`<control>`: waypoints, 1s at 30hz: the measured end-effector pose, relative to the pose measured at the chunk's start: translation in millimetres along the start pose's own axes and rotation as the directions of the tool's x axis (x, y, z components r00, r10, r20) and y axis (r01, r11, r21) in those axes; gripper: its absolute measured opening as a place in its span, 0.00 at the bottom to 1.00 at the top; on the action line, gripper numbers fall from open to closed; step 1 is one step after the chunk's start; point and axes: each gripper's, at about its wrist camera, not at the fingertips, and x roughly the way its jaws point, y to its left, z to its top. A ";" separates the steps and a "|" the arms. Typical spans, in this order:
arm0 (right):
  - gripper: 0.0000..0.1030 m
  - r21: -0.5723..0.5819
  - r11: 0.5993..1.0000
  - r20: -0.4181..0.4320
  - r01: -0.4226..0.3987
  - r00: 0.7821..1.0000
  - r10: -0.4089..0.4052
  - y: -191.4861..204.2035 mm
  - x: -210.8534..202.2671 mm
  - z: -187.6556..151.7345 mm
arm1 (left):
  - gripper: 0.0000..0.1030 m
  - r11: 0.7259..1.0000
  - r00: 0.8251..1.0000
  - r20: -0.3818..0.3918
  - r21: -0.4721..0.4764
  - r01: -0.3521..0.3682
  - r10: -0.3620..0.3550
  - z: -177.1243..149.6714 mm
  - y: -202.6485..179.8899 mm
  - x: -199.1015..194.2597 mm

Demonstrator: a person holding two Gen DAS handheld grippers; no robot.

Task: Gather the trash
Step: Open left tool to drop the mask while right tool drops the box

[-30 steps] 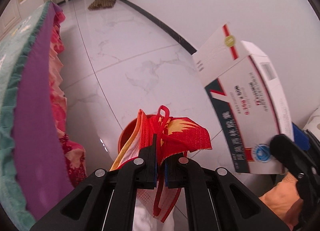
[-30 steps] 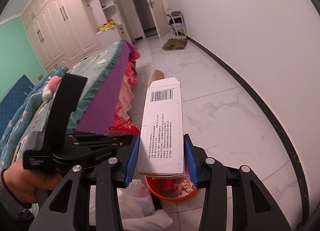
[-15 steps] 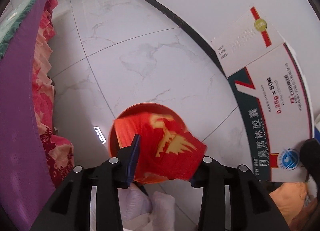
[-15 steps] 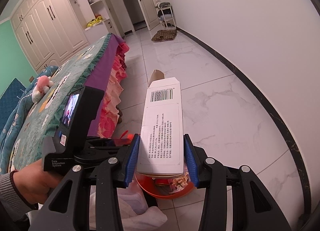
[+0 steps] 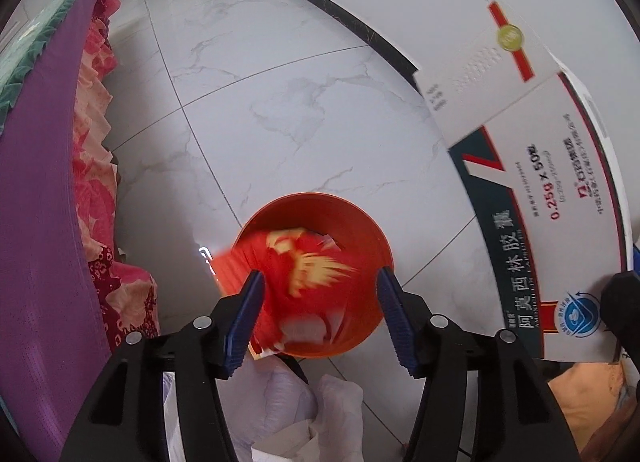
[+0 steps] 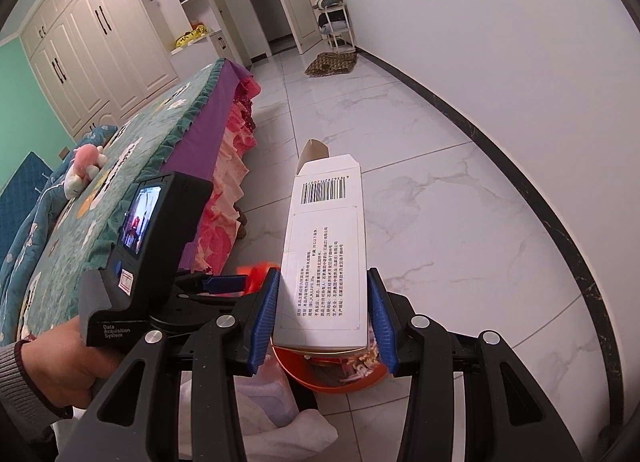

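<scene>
While the left hand-held gripper (image 5: 320, 314) gapes above the orange bin (image 5: 362, 222), right hand-held gripper (image 6: 322, 316) clamps medicine box (image 6: 326, 250), bed (image 6: 160, 134) alongside.

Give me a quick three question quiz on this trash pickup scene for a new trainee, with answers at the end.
1. True or false: the left gripper is clamped on the red paper bag.
2. Multiple choice: the right gripper holds A) a medicine box B) a plush toy C) a white plastic bag.
3. Fill in: the red paper bag sits blurred over the mouth of the orange ____.

Key
1. False; its jaws are spread, with the bag loose between them.
2. A, the medicine box.
3. Bin, the orange bin on the floor beside the bed.
</scene>
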 end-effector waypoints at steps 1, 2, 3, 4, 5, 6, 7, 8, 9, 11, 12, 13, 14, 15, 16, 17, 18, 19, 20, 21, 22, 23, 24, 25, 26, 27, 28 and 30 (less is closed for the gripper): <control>0.42 -0.001 1.000 0.000 -0.002 1.000 0.002 0.9 0.6 0.2 | 0.58 1.000 1.000 -0.002 0.001 -0.001 0.001 0.0 -0.3 0.1; 0.42 -0.002 1.000 -0.001 -0.004 1.000 0.004 0.0 0.4 0.2 | 0.58 1.000 1.000 0.000 0.000 -0.005 0.005 -0.1 -0.3 -0.4; 0.42 -0.003 1.000 0.000 -0.005 1.000 0.005 0.0 -0.2 -0.8 | 0.58 1.000 1.000 0.001 0.000 -0.008 0.008 -0.2 0.0 -0.6; 0.42 -0.004 1.000 0.000 -0.006 1.000 0.006 0.4 -0.2 -1.0 | 0.60 1.000 1.000 0.000 -0.001 -0.011 0.011 -0.2 0.7 -0.5; 0.42 -0.004 1.000 0.000 -0.007 1.000 0.007 0.7 -0.1 -1.3 | 0.64 1.000 1.000 0.002 -0.003 -0.013 0.013 -0.2 0.9 -1.3; 0.42 -0.004 1.000 -0.001 -0.008 1.000 0.008 0.9 0.1 -1.7 | 0.64 1.000 1.000 0.005 -0.004 -0.015 0.015 -0.4 1.5 -1.9; 0.42 -0.008 1.000 -0.004 -0.009 1.000 0.009 1.5 0.8 -2.3 | 0.64 1.000 1.000 0.008 -0.005 -0.022 0.022 -0.5 1.9 -3.0; 0.42 -0.010 1.000 -0.007 -0.009 1.000 0.009 1.9 2.0 -2.7 | 0.64 1.000 1.000 0.009 -0.010 -0.028 0.028 -0.9 2.8 -4.2; 0.42 -0.011 1.000 -0.012 -0.011 1.000 0.010 1.9 3.4 -3.1 | 0.64 0.999 0.999 0.009 -0.013 -0.030 0.031 -1.1 3.8 -5.3; 0.42 -0.016 1.000 -0.026 -0.013 1.000 0.013 3.2 9.3 -4.2 | 0.64 0.999 0.999 0.022 -0.015 -0.046 0.046 -2.8 7.1 -10.1; 0.42 -0.020 1.000 -0.033 -0.017 0.999 0.017 4.2 12.7 -4.2 | 0.64 0.998 0.998 0.025 -0.011 -0.059 0.059 -3.8 8.6 -11.7; 0.42 -0.025 1.000 -0.038 -0.020 0.999 0.019 6.2 15.8 -4.3 | 0.64 0.997 0.997 0.028 -0.008 -0.071 0.072 -4.3 9.8 -12.7; 0.42 -0.029 0.999 -0.040 -0.020 0.999 0.019 8.0 18.2 -4.6 | 0.64 0.996 0.996 0.033 -0.007 -0.087 0.087 -5.0 11.3 -14.4; 0.42 -0.034 0.999 -0.044 -0.020 0.999 0.019 10.0 21.2 -4.9 | 0.64 0.994 0.994 0.039 -0.010 -0.105 0.106 -6.4 14.5 -17.0; 0.42 -0.038 0.999 -0.050 -0.023 0.999 0.021 12.1 26.1 -4.2 | 0.64 0.994 0.993 0.041 -0.013 -0.112 0.112 -6.8 16.8 -18.5; 0.42 -0.041 0.999 -0.053 -0.024 0.998 0.022 13.8 29.0 -4.8 | 0.64 0.993 0.992 0.044 -0.018 -0.118 0.119 -7.4 19.4 -20.1; 0.42 -0.048 0.999 -0.058 -0.024 0.998 0.021 15.8 33.5 -4.4 | 0.64 0.992 0.991 0.045 -0.028 -0.125 0.126 -8.2 22.9 -21.9; 0.43 -0.053 0.998 -0.063 -0.020 0.998 0.017 17.6 38.0 -4.3 | 0.64 0.991 0.990 0.047 -0.037 -0.129 0.131 -8.9 26.4 -23.2; 0.43 -0.053 0.998 -0.067 -0.019 0.998 0.015 18.5 41.4 -4.7 | 0.64 0.990 0.990 0.048 -0.045 -0.132 0.134 -9.5 29.9 -24.4; 0.46 -0.052 0.999 -0.076 -0.017 0.997 0.013 19.5 46.8 -4.8 | 0.64 0.990 0.990 0.047 -0.051 -0.131 0.133 -9.7 32.2 -24.8; 0.46 -0.049 0.999 -0.086 -0.006 0.996 0.002 20.1 51.7 -5.4 | 0.64 0.990 0.990 0.046 -0.061 -0.128 0.131 -9.8 35.0 -25.3; 0.50 -0.044 0.999 -0.087 0.002 0.996 -0.006 20.5 54.8 -5.2 | 0.64 0.990 0.991 0.045 -0.070 -0.126 0.129 -9.7 37.2 -25.8; 0.59 -0.036 0.999 -0.084 0.015 0.996 -0.018 20.1 57.4 -5.4 | 0.64 0.989 0.990 0.045 -0.075 -0.127 0.130 -10.0 38.5 -26.1; 0.59 -0.034 0.999 -0.081 0.021 0.996 -0.023 20.0 58.6 -5.5 | 0.64 0.989 0.990 0.045 -0.081 -0.127 0.131 -9.8 39.9 -26.4; 0.59 -0.035 0.999 -0.084 0.022 0.996 -0.025 20.5 59.5 -5.0 | 0.64 0.989 0.991 0.046 -0.083 -0.126 0.130 -10.1 40.8 -27.1; 0.59 -0.035 0.999 -0.085 0.021 0.996 -0.024 21.5 59.9 -5.2 | 0.64 0.989 0.990 0.048 -0.083 -0.125 0.130 -10.0 40.8 -28.0; 0.59 -0.033 0.999 -0.083 0.020 0.996 -0.022 21.6 58.6 -5.3 | 0.64 0.989 0.990 0.051 -0.080 -0.126 0.130 -10.8 39.5 -29.5; 0.59 -0.042 0.999 -0.078 0.017 0.997 -0.021 23.6 53.8 -6.0 | 0.64 0.989 0.990 0.056 -0.075 -0.128 0.132 -12.0 38.0 -32.3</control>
